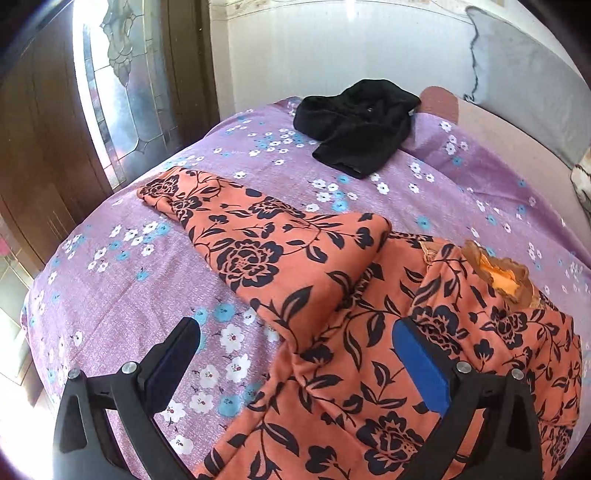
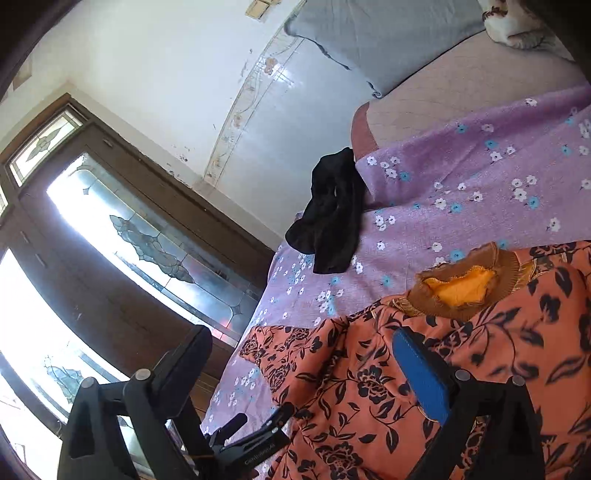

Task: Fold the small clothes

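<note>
An orange top with black flowers (image 1: 295, 258) lies spread on the purple flowered bedsheet (image 1: 147, 277), one sleeve laid out toward the far left. Its brown ribbed collar (image 1: 498, 275) with yellow lining faces up at the right. My left gripper (image 1: 295, 336) hovers open over the top's near part, nothing between its fingers. In the right wrist view the same top (image 2: 369, 387) and collar (image 2: 458, 284) lie under my right gripper (image 2: 303, 343), which stands wide open and empty, tilted, partly past the bed's edge. A crumpled black garment (image 1: 354, 125) (image 2: 332, 214) lies at the far corner.
A grey pillow (image 1: 517, 74) (image 2: 369, 33) leans against the white wall behind the bed. A wooden door with patterned glass (image 1: 122, 92) (image 2: 147, 229) stands beyond the bed's left edge. A black clamp-like part (image 2: 251, 435) shows low in the right wrist view.
</note>
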